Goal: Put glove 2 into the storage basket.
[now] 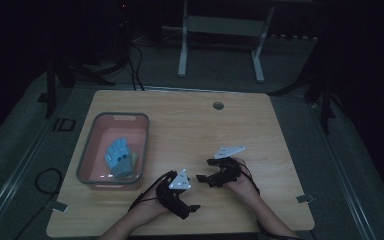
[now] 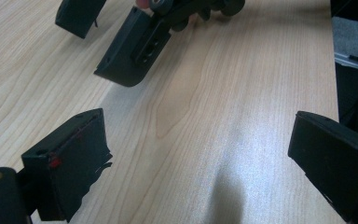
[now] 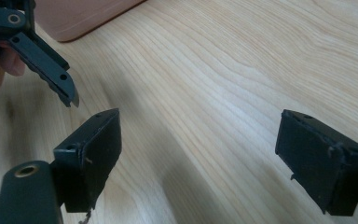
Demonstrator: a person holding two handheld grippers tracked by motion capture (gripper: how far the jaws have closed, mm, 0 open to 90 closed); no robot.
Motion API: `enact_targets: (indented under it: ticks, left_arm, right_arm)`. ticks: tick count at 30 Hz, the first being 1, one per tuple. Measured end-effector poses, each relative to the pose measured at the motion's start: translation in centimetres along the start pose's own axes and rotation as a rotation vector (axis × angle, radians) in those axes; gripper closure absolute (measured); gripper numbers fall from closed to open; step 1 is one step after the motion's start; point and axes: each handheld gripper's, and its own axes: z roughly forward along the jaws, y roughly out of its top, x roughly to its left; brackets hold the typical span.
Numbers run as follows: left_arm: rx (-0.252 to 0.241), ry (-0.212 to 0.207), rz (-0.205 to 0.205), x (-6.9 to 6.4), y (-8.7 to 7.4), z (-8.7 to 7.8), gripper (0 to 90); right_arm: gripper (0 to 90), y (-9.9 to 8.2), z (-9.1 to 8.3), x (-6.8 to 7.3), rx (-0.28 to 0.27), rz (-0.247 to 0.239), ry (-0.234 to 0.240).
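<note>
A pink bin with a grey rim [image 1: 86, 147] stands on the left of the wooden table [image 1: 205, 125]. In it lies a blue glove [image 1: 119, 158] with grey fingertips. My left gripper [image 1: 192, 198] rests low near the front edge, right of the bin, open with nothing between its jaws. In its own view the left gripper [image 2: 200, 156] spans bare wood. My right gripper [image 1: 204, 170] sits just beyond it, pointing left, also open and holding nothing. The right gripper [image 3: 200, 149] frames bare wood, with a corner of the bin [image 3: 84, 14] ahead.
A round cable hole [image 1: 218, 105] sits near the table's far edge. White stand legs [image 1: 182, 50] and dark cables are on the floor behind. The right gripper's jaw [image 2: 130, 51] is close ahead of the left gripper. The table's right edge [image 2: 333, 70] is near.
</note>
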Motion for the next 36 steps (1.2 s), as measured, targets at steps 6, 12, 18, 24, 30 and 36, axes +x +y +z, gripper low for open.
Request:
enact_targets:
  ticks: [6,12,18,24,30,36]
  left_arm:
    - [-0.007,-0.002,0.010,-0.1,-0.4,0.4,5.1]
    - [-0.007,-0.005,0.025,-0.2,-0.9,0.8,5.0]
    - [0.001,-0.010,0.035,-0.2,-1.3,1.1,5.0]
    - [-0.005,-0.005,0.038,-0.3,-1.7,1.0,5.1]
    - [-0.025,0.006,0.058,-0.6,-1.9,0.4,5.0]
    - [-0.037,0.018,0.068,-0.5,-2.2,0.2,5.1]
  right_arm:
    - [14.3,-1.1,-0.7,-0.2,-0.002,0.012,-0.009]
    - [14.2,-2.2,-1.4,-0.2,-0.025,0.011,-0.014]
    - [14.0,-3.2,-1.8,-0.2,-0.038,0.019,-0.020]
    - [13.9,-3.4,-2.2,0.0,-0.055,-0.004,-0.052]
    - [13.9,-3.6,-2.5,0.1,-0.046,-0.025,-0.075]
    - [13.7,-3.6,-2.5,0.1,-0.047,-0.038,-0.079]
